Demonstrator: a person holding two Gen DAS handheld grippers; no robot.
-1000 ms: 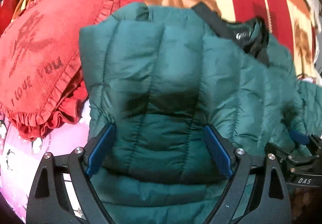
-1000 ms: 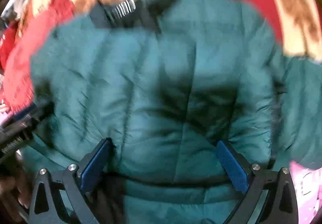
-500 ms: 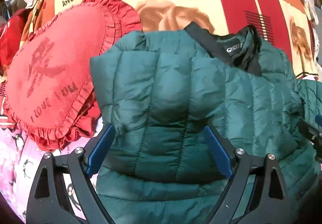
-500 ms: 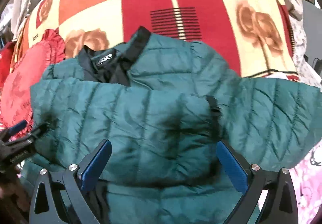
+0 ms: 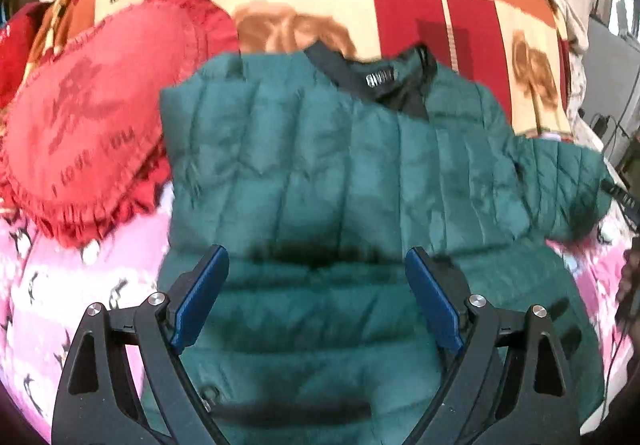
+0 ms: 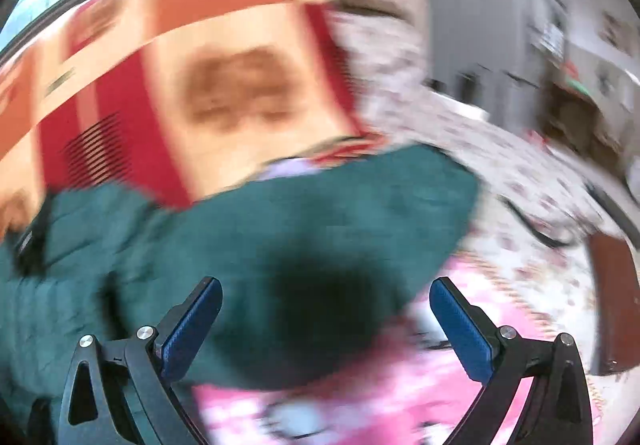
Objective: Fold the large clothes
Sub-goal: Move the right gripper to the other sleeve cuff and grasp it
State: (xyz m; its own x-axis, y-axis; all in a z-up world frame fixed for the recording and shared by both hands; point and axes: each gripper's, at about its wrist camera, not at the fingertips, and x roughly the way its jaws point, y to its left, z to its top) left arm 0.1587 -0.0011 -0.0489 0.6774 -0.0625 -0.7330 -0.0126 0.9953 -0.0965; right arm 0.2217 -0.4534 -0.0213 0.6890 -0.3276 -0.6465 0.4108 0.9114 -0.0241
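Jacket: a dark green quilted puffer jacket fills the middle of the left wrist view, lying on the bed with its black collar toward the top of the frame and a small white label showing inside the neck.
Jacket sleeve: one sleeve stretches out to the right edge of the left wrist view; in the right wrist view the same green fabric crosses the middle of the frame, heavily blurred.
Left gripper: the left gripper sits at the bottom centre of its view, its blue-padded fingers spread wide above the jacket's lower part, nothing pinched between them.
Right gripper: the right gripper is at the bottom centre of its view, blue pads set wide apart, empty, over the edge where green jacket meets pink sheet.
Pillow: a red heart-shaped frilled pillow lies at the left of the left wrist view, touching the jacket's left side.
Blanket: a red, orange and cream checked blanket with brown roses covers the top of the frame, behind the collar.
Sheet: a pink printed sheet shows at lower left and lower right under the jacket.
Background: right wrist view, upper right, grey furniture, too blurred to tell.
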